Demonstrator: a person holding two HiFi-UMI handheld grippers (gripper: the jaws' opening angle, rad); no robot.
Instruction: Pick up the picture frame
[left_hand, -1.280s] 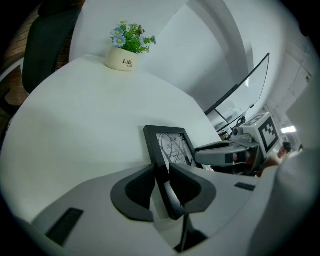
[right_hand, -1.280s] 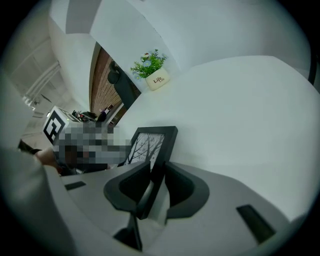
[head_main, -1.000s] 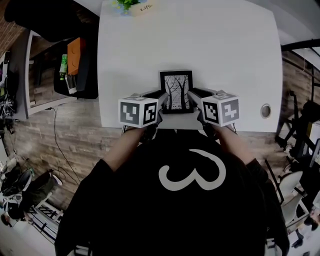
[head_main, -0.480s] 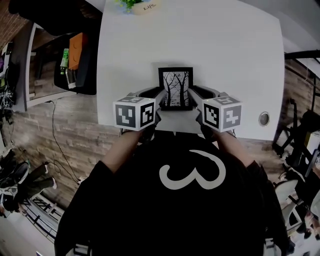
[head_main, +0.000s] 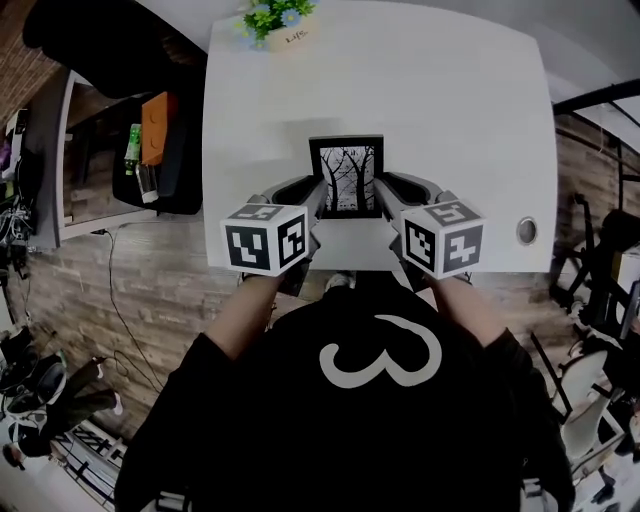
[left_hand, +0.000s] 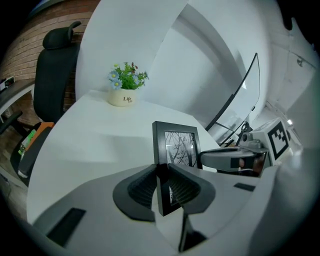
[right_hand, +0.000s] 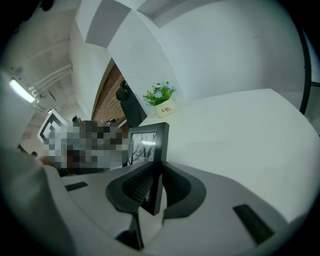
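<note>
A black picture frame (head_main: 347, 176) with a bare-tree print is held over the near part of the white table (head_main: 440, 110). My left gripper (head_main: 314, 198) is shut on the frame's left edge (left_hand: 161, 150). My right gripper (head_main: 382, 196) is shut on its right edge (right_hand: 160, 150). In the left gripper view the frame (left_hand: 176, 148) stands upright between the jaws, lifted off the tabletop. The right gripper view shows the frame (right_hand: 148, 145) edge-on, clamped between the dark pads.
A small potted plant (head_main: 276, 20) with blue flowers stands at the table's far edge. A round cable hole (head_main: 527, 231) lies near the table's right front corner. A black office chair (head_main: 110, 40) and a side shelf (head_main: 150, 140) stand left of the table.
Both grippers have risen with the frame between them, and the frame now sits a little higher and further from the table's near edge.
</note>
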